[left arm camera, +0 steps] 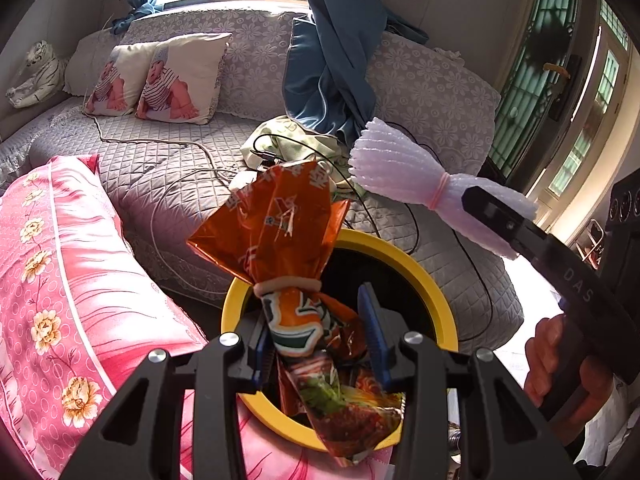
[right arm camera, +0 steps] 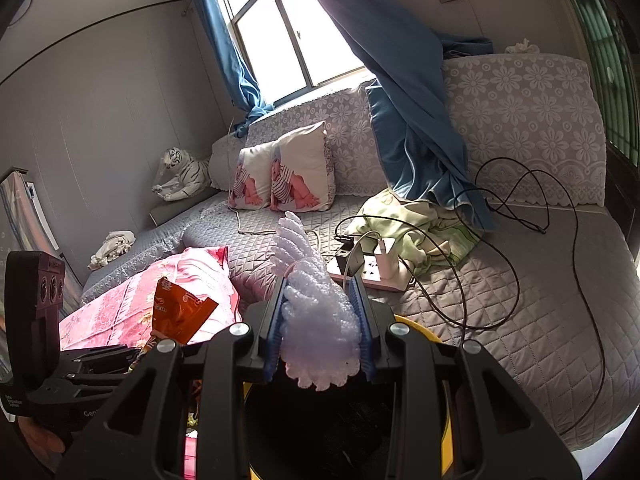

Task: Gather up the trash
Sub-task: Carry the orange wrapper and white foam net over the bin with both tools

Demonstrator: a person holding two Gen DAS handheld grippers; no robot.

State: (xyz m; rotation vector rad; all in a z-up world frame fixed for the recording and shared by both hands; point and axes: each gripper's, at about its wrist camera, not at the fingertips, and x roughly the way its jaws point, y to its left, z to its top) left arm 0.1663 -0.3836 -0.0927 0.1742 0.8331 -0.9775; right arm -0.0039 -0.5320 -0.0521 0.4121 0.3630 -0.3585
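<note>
The left tool (left arm camera: 320,336) squeezes an orange snack bag (left arm camera: 276,236) over the yellow bin (left arm camera: 432,276). The right tool (right arm camera: 320,328) squeezes white foam netting (right arm camera: 316,312) (also above the bin). Both pieces are picked up; dropping them in is left.

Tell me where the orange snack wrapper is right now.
The orange snack wrapper is clamped in the left gripper, centre of the left wrist view, above the yellow-rimmed bin, beside the pink pillow.

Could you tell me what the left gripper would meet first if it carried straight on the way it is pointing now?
Most likely the open mouth of the yellow bin: the left gripper, shut on an orange snack bag, points down into it. Depth is hard to judge, so the far rim might come first.
</note>
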